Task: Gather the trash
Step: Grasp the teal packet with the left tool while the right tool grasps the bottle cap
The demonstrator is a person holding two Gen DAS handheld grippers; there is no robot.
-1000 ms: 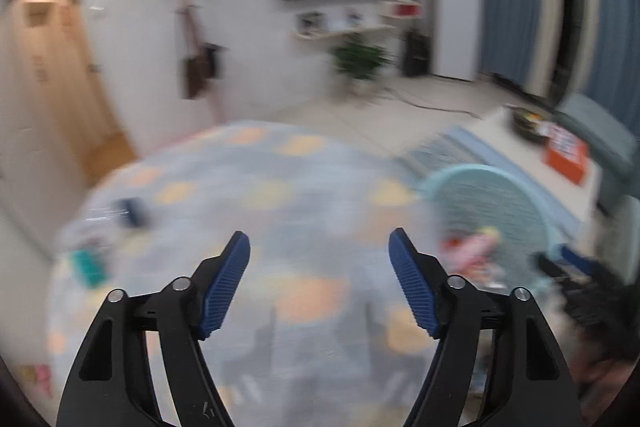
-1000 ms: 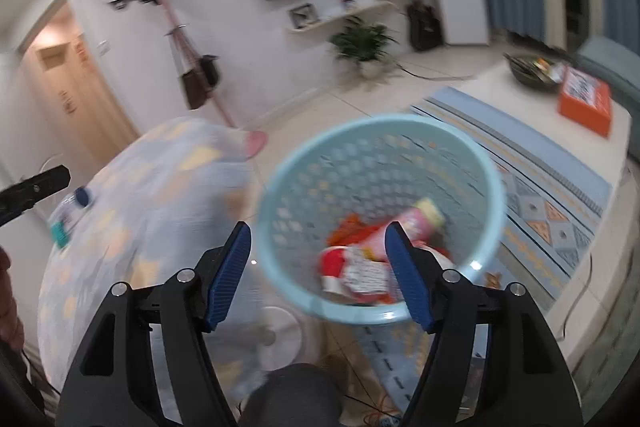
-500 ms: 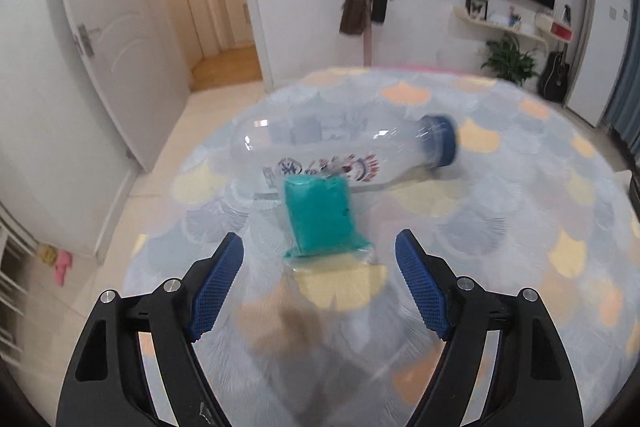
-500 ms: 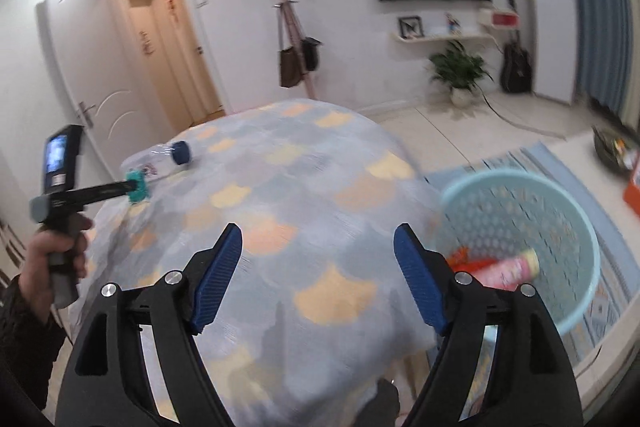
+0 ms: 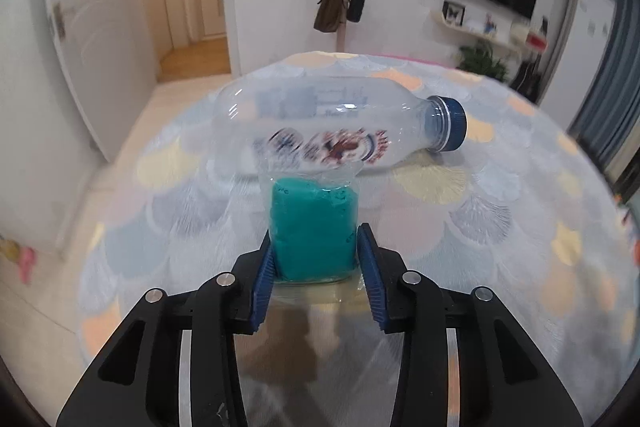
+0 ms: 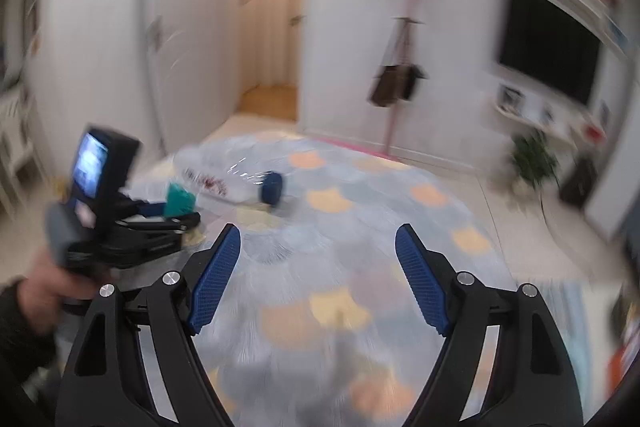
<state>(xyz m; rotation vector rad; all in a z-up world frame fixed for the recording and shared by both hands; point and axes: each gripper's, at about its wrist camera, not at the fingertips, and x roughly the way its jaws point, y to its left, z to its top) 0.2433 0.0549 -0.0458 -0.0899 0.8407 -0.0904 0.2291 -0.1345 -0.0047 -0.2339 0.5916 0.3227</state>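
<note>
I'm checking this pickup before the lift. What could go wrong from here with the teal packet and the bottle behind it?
The left gripper pinches the teal packet low down in loose clear wrap; it may slip or sag when lifted. The bottle lies on its side right behind the packet, so lifting may nudge it, and it could roll across the table. The right gripper is open, too far away to catch it.

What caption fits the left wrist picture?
Left gripper fingers squeeze a teal packet before a lying plastic bottle.

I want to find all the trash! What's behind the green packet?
Behind the green packet lies a clear bottle with a blue cap. The packet covers the bottle's lower edge.
</note>
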